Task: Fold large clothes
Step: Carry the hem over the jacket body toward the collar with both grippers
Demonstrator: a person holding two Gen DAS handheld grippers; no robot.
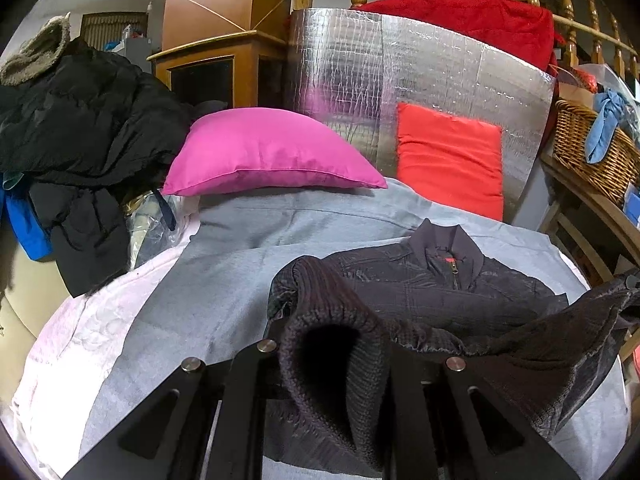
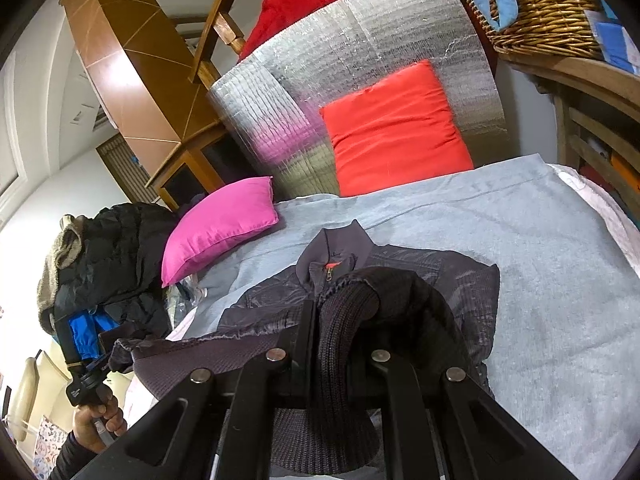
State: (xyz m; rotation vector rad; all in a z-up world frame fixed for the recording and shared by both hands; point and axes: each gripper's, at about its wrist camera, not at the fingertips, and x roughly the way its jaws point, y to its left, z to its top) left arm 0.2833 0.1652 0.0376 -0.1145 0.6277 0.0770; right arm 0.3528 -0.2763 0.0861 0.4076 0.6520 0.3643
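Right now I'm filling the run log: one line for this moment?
left gripper: shut on jacket cuff | right gripper: shut on jacket cuff | jacket: collar flat on grey sheet, sleeves lifted

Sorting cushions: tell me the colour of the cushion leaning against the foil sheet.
Orange-red cushion, clearest in the right wrist view.

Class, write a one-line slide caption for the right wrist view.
Right gripper lifts the dark jacket by its ribbed hem above the grey blanket.

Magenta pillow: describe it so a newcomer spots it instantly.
Start at the silver foil panel standing at the head of the grey-covered bed. The magenta pillow lies just left of it, beside the black coat pile. Unlike the orange-red cushion propped against the foil, it is pink and lies flat.
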